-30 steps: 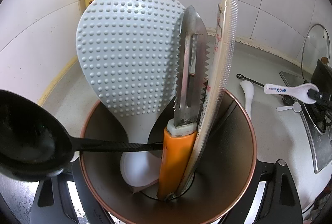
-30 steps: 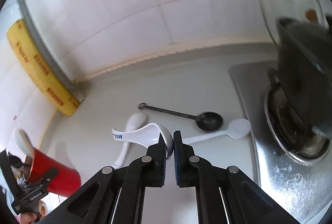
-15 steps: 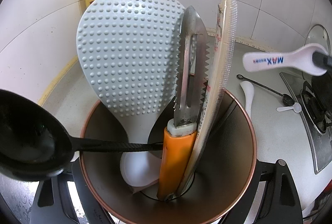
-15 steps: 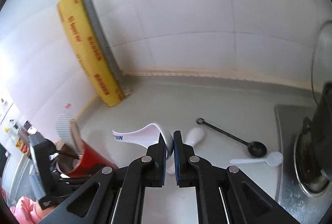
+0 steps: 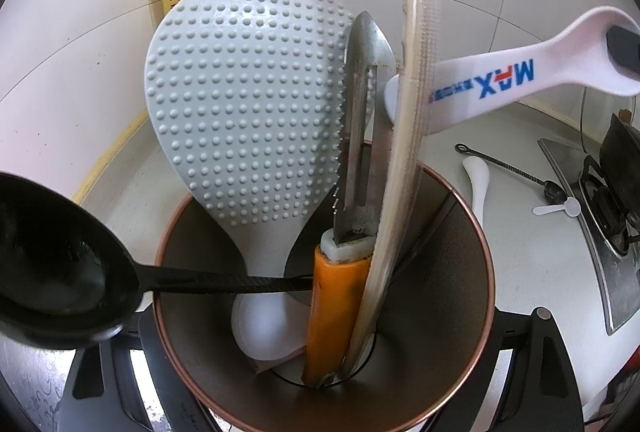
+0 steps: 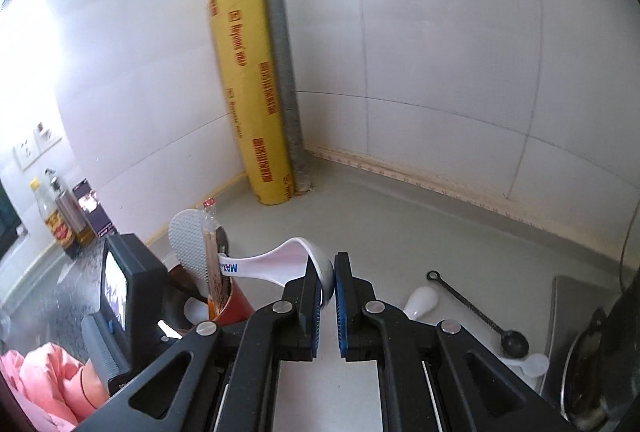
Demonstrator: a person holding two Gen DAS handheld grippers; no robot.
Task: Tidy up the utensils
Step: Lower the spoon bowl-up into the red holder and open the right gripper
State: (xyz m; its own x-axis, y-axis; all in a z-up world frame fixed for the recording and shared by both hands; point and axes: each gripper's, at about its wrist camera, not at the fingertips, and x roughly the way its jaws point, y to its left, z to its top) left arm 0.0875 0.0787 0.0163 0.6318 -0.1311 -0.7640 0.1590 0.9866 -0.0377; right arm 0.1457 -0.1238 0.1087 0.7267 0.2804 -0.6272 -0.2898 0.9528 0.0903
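Seen from the left wrist camera, filling the lower centre of the frame: a copper-rimmed utensil cup [image 5: 476,312], gripped from both sides by the left gripper [image 5: 320,372], its black fingers [image 5: 556,364] pressed against the cup wall at lower left and lower right. Stood inside the cup: a grey dimpled rice paddle [image 5: 248,111], an orange-handled peeler [image 5: 340,296] with a serrated metal blade, and wrapped chopsticks [image 5: 416,103] reaching to the top edge. Rested across the rim at left: a black ladle [image 5: 52,268], bowl hanging outside the cup.

Held in the air at upper right: a white MAX spoon [image 5: 504,79], handle end tucked behind the chopsticks, above the cup's far rim (blue lettering read upside down). Lay on the grey counter [image 5: 532,264] at right, well apart from the cup: a white ceramic spoon [image 5: 478,187], a thin black measuring spoon [image 5: 504,163] and a small white scoop [image 5: 560,208], beside the stove [image 5: 616,280].

Seen from the right wrist camera, at lower centre: the right gripper [image 6: 328,282], clamped on the bowl of the MAX spoon [image 6: 276,260], handle pointed left toward the red-sided cup [image 6: 240,306]. Stood in the tiled corner at upper centre: a yellow roll of wrap [image 6: 248,91] beside a grey pipe [image 6: 282,51].
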